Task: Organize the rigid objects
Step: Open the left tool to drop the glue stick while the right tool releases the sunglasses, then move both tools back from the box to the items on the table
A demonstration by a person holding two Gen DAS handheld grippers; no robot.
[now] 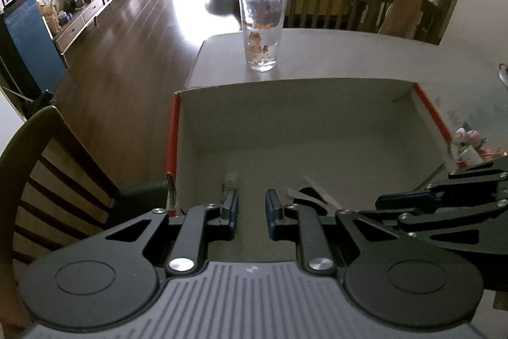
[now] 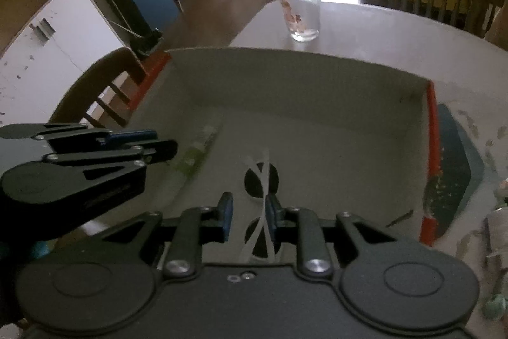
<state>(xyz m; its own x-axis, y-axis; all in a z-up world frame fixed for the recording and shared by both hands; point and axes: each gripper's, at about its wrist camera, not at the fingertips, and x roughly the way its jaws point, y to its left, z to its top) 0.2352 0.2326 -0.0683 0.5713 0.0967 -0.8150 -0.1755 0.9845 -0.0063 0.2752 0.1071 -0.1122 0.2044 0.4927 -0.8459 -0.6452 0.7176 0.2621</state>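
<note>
Both grippers hang over an open box (image 2: pixel 317 78) near the table's left edge. White sunglasses (image 2: pixel 262 180) lie on the box floor between the right gripper's (image 2: pixel 249 220) parted jaws; the left gripper's (image 1: pixel 251 213) jaws are together, empty. The right jaw nearly touches the frame, so lifting could snag and drag it.

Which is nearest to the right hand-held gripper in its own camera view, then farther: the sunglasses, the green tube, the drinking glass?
From the right hand-held gripper:
1. Sunglasses, just beyond its fingertips, in the box.
2. Green tube, box's left side.
3. Drinking glass, on the table beyond the box.
</note>
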